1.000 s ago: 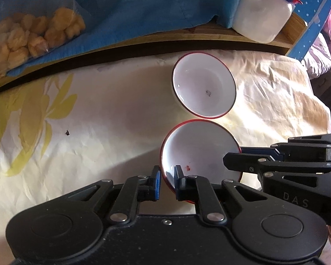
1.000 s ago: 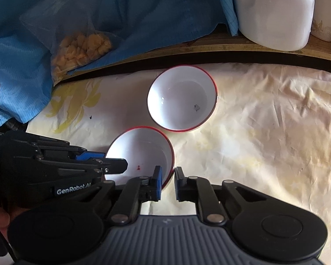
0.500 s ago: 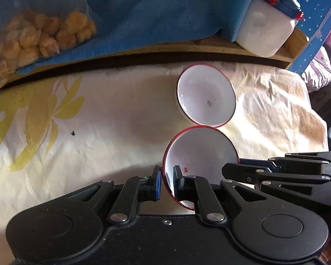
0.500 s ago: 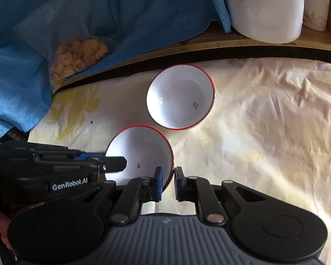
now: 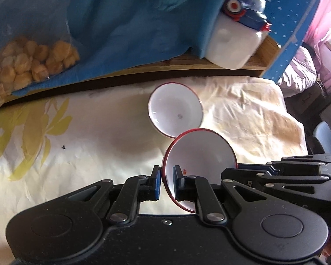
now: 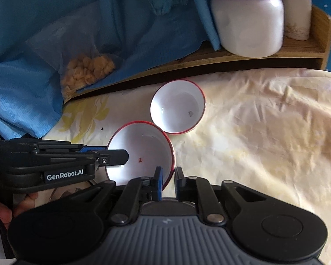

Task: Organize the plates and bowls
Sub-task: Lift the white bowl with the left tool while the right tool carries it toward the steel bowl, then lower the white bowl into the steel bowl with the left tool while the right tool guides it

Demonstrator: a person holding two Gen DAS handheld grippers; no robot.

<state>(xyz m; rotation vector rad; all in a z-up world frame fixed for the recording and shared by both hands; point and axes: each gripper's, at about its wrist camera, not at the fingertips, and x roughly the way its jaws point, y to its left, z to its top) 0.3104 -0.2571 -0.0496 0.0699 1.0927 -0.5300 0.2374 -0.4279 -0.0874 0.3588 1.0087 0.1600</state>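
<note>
Two grippers clamp opposite sides of one red-rimmed white bowl, the left gripper pinching its near-left rim and the right gripper its near-right rim, holding it tilted above the cloth-covered desk. A second red-rimmed bowl sits just behind it, near the desk's back edge below a wooden shelf.

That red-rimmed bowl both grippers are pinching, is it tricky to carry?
Probably. The held bowl looks glossy, so its thin rim may slip between the fingers. It seems stiff, likely chippable against the other bowl nearby.
</note>
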